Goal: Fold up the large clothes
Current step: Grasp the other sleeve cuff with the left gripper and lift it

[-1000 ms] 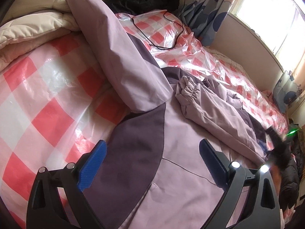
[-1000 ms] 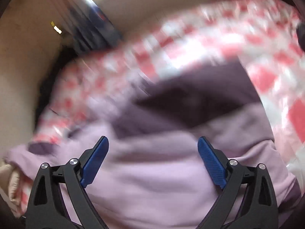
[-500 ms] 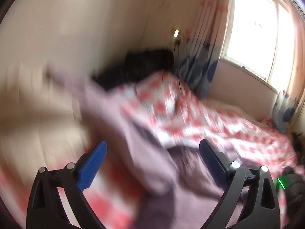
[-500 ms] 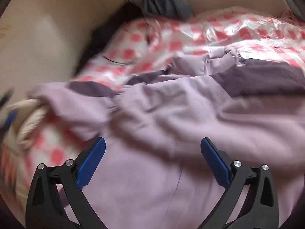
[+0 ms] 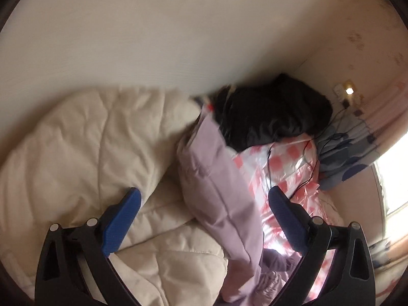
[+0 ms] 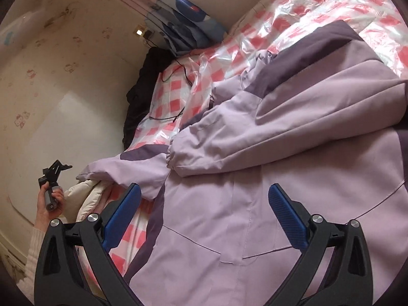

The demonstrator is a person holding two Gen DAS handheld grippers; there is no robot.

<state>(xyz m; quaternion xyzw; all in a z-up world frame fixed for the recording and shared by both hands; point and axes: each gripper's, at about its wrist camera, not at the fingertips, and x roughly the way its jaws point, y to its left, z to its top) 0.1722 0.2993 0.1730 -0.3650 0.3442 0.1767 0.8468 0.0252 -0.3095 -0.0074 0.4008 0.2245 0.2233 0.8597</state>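
Lilac jacket (image 6: 280, 178): lay spread on the bed, directly ahead of and under the right tool (image 6: 204, 204); one sleeve (image 6: 255, 137) was folded across the body just beyond the tips, likely a first fold to narrow it.
Other sleeve (image 5: 219, 178): stretched away ahead of the left tool (image 5: 204, 214), between its fingers but untouched, draped onto the quilt (image 5: 89, 153); it probably wanted folding in next.
Right tool: spread fully wide, nothing between the pads, hovering over the jacket's front, seemingly free to pick a new hold.
Left tool: spread wide too, empty, raised and aimed down at the far sleeve; a hand (image 6: 49, 201) gripped its handle, left of the right tool.
Bed cover (image 6: 178, 89): red-checked plastic sheet under the jacket, likely slippery.
Black garment (image 5: 272, 112): heaped beyond the sleeve's end, by the wall.
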